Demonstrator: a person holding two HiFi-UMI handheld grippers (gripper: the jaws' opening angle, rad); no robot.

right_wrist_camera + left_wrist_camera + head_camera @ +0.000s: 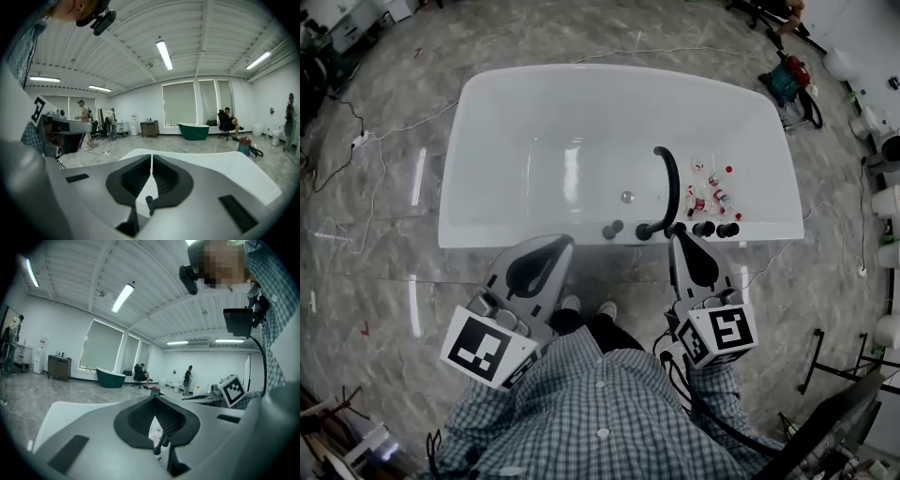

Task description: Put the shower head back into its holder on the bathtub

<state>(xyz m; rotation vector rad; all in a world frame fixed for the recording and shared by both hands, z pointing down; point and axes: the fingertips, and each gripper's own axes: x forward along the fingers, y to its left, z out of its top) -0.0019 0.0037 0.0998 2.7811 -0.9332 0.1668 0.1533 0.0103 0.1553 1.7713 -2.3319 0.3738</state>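
**Shower head at the tub's near rim, both grippers closed and empty**

The shower head (pixel 674 192), a curved black wand, is standing right of centre in the head view. Its lower end is meeting the near rim of the bathtub (pixel 506 122) among a row of black knobs (pixel 705 228), and its upper end is arching out over the white basin. Whether it is fully seated in a holder cannot be made out from this height. Nothing is touching it.

Inside the basin, a cluster of small red-capped bottles (pixel 712 195) is lying just right of the wand, and the drain (pixel 626 197) is showing to its left.

Below the rim, the left gripper (pixel 561 242) is pointing up the frame toward the tub at lower centre-left, clear of the knobs. Its dark pads (pixel 136 420) are pressing tip to tip with nothing between them. The right gripper (pixel 680 234) is pointing at the rim just below the wand's base. Its pads (pixel 166 180) are likewise meeting at the tips, empty.

Each gripper is carrying its marker cube (pixel 487 349) toward the bottom of the frame, over the person's checked shirt (pixel 600 412). Grey marbled floor (pixel 394 234) is surrounding the tub, and a green tub (pixel 194 131) is standing far off in the right gripper view.
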